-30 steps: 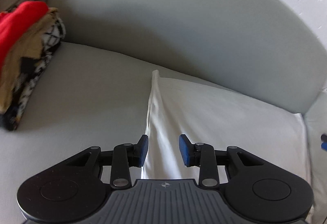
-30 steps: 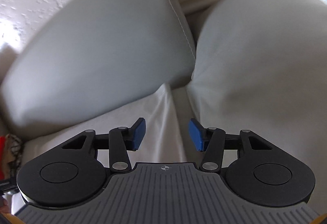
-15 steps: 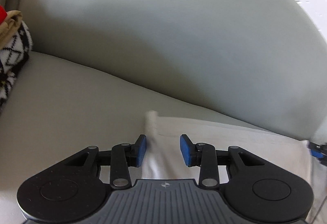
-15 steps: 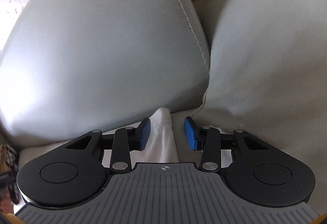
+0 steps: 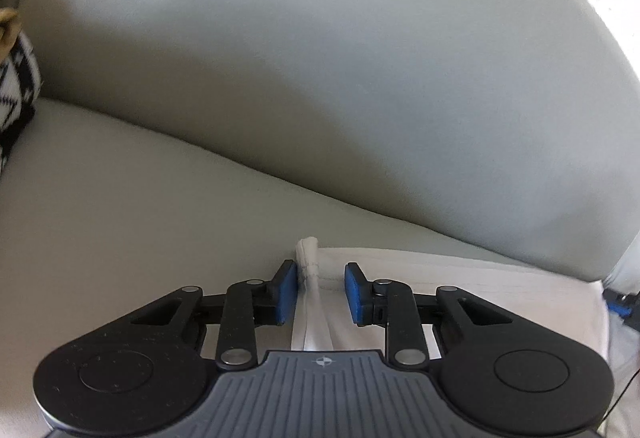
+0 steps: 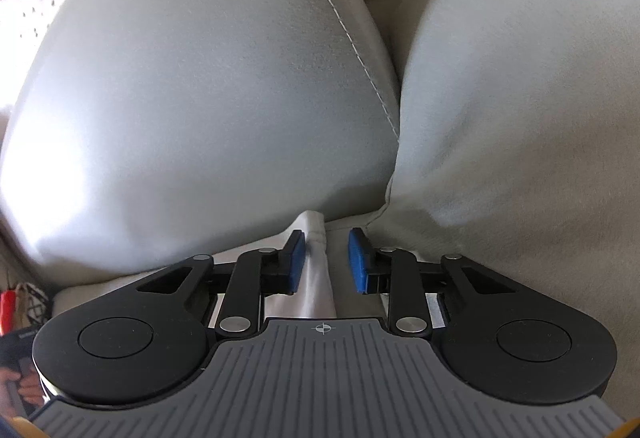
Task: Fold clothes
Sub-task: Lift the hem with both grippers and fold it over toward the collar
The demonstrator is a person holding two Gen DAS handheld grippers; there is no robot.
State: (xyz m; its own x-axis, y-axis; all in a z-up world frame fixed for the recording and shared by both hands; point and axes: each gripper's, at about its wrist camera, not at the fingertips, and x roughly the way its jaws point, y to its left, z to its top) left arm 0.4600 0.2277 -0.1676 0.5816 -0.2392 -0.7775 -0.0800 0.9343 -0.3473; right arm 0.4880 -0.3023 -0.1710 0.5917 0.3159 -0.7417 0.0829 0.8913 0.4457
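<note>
A white garment [image 5: 460, 278] lies flat on the pale grey sofa seat [image 5: 140, 222], its far edge close to the backrest. My left gripper [image 5: 321, 290] is open, its blue pads either side of the garment's far left corner [image 5: 308, 258], which stands up a little between them. My right gripper [image 6: 327, 258] is open around the garment's far right corner [image 6: 316, 238], by the crease where the back cushion meets the arm cushion. The right gripper's tip [image 5: 620, 302] shows at the right edge of the left wrist view.
The sofa back cushion [image 5: 320, 78] rises just behind both corners. A bulging arm cushion [image 6: 520, 118] stands to the right. A pile of folded clothes, black-and-white patterned with tan, [image 5: 14, 94] sits at the far left of the seat.
Both grippers have moved forward along the garment's side edges to its far corners, and the corners now sit between the open pads. The clothes pile has slid toward the left edge of view.
</note>
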